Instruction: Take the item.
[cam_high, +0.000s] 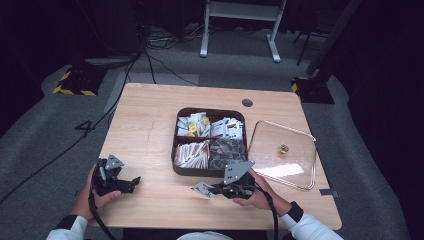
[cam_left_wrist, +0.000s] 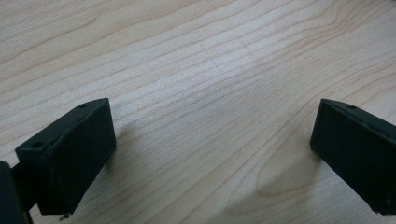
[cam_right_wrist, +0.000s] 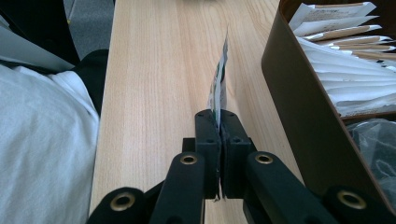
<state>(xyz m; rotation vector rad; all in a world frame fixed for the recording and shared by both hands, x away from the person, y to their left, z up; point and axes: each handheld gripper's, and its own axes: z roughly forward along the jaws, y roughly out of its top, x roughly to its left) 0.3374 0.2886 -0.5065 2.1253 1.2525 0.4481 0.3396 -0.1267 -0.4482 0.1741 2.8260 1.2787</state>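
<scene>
Packet (cam_right_wrist: 219, 79) pinched edge-on in right gripper (cam_right_wrist: 218, 122), jaws shut on its lower edge, packet standing up thin between them. In high view same packet (cam_high: 202, 189) at the tips of right gripper (cam_high: 212, 190), low over the table (cam_high: 150, 125) just in front of the tray (cam_high: 200, 171), apart from its wall. Cannot tell whether packet touches the wood.

Tray brown, four compartments: white sachets (cam_high: 192, 125) back left, more sachets (cam_high: 227, 127) back right, stick packs (cam_high: 192, 152) front left, dark crinkly wrappers (cam_high: 227, 150) front right. In right gripper view tray wall (cam_right_wrist: 303, 107) close on the right, stick packs (cam_right_wrist: 345, 70) just over it.

Clear lid (cam_high: 285, 150) off, flat on table right of tray, touching or nearly touching it, small gold knob in the middle.

Left gripper (cam_high: 131, 183) well apart at left, resting low at table; jaws spread wide, nothing between, bare wood under them (cam_left_wrist: 210, 116).

Likely step: packet carried to or from tray; direction not tellable.

Risks, judged:
- Grip only on a narrow strip of packet edge; thin, slick foil could slide out or pivot on a quick swing.
- Packet floppy; could fold against tray wall if brought in too low and snag on rim.
- Wrong compartment likely if drop is rushed; dividers close together.
- Right hand (cam_high: 255, 197) near lid corner; a wide pull-back could nudge lid toward table edge.
</scene>
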